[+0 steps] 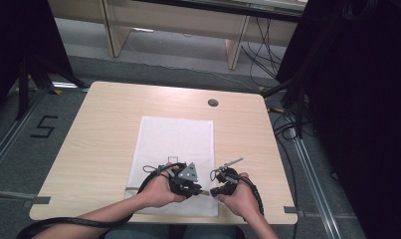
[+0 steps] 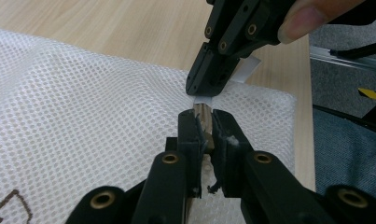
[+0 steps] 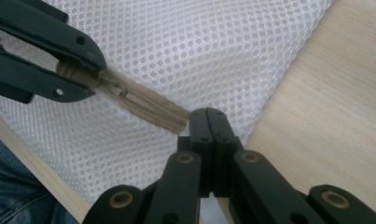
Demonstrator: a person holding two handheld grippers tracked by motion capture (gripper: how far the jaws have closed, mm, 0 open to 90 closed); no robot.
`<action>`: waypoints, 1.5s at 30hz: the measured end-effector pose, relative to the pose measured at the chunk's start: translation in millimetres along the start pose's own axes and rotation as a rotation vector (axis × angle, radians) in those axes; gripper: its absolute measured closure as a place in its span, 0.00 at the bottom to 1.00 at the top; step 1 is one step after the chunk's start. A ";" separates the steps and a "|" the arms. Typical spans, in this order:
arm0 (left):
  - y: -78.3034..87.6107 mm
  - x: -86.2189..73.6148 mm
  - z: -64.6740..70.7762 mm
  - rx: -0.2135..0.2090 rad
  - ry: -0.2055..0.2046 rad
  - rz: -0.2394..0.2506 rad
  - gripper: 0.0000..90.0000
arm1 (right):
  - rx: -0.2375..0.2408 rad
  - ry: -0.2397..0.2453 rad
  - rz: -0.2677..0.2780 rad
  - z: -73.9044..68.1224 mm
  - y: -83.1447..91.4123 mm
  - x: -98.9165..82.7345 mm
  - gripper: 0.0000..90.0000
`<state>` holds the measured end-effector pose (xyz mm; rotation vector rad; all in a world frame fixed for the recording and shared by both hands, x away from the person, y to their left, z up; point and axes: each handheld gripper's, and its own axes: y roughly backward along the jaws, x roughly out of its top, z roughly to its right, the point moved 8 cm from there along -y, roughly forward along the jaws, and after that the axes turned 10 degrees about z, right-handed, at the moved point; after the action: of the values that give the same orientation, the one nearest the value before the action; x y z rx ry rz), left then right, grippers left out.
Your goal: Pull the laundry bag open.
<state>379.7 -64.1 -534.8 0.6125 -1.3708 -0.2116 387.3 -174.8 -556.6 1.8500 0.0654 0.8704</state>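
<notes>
Pale wood-grain desk carries a white honeycomb mesh bag at its near middle; its beige zipper tape is pinched by the closed left tool, the bag's corner by the closed right tool

mesh bag — white, honeycomb net, lies flat along table's centre, long side running away from person | zipper — beige tape along near edge, by near right corner, closed along the visible stretch | small brown outline mark on mesh | white tag at corner
</notes>
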 end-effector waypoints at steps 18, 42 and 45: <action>7.9 0.5 -2.4 -0.001 -0.011 0.011 0.91 | -0.015 -0.028 -0.011 -1.6 0.9 -0.5 1.00; 14.6 0.8 -2.6 -0.001 0.004 0.017 0.91 | 0.001 -0.012 -0.006 -0.5 0.2 -0.1 1.00; 15.8 0.8 -2.5 -0.004 0.000 0.013 0.91 | 0.000 -0.009 -0.005 -0.4 0.1 0.0 1.00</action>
<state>379.0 -50.8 -526.0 0.6004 -1.3732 -0.2037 387.1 -174.5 -556.5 1.8528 0.0644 0.8578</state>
